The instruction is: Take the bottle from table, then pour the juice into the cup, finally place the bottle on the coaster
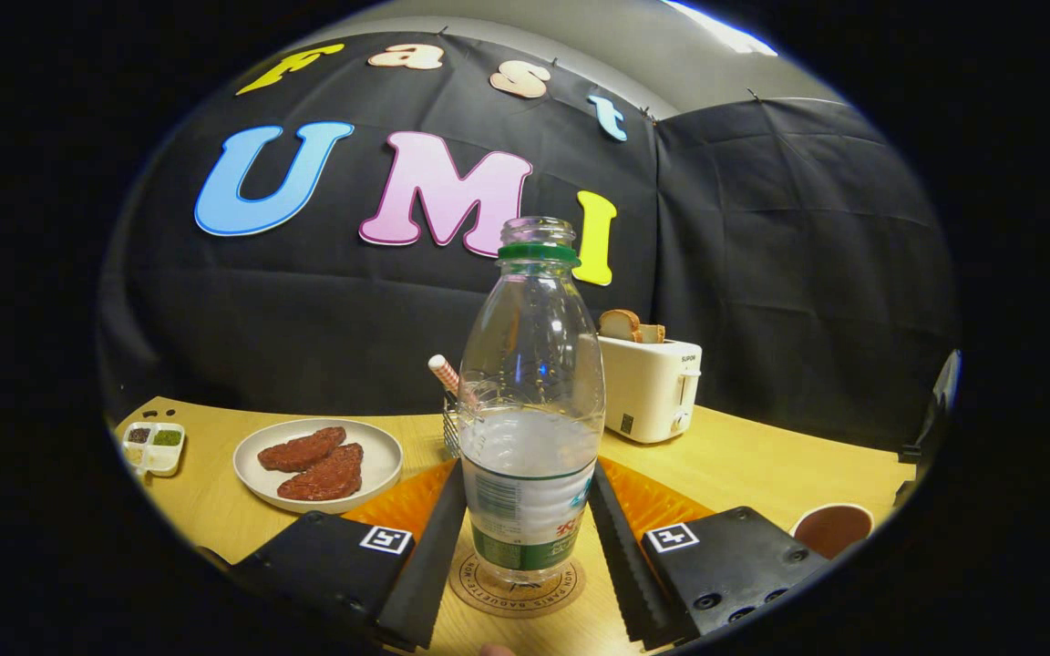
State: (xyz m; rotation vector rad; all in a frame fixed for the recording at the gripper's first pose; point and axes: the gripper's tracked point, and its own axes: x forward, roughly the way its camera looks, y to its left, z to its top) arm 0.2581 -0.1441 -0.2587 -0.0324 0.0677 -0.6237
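black ribbed fingers of the gripper [525, 538] stand on both sides of the clear plastic bottle with a green neck ring [532, 401], very near its lower body; whether they press on it or stay just apart i cannot tell. the bottle stands upright between them on the round cork-coloured coaster with printed text [488, 588], which lies on the light wooden table [762, 465]. the bottle has no cap, and the liquid fills it to about the middle, above the paper label. i judge it is light, thin-walled and easy to dent, smooth and a little slippery, so the best hold is low, at the label band, with soft pressure. to the right of the fingers is the white cup with dark liquid [832, 528]. beyond are the white plate with two brown patties [317, 463] and the white toaster with bread [651, 383].
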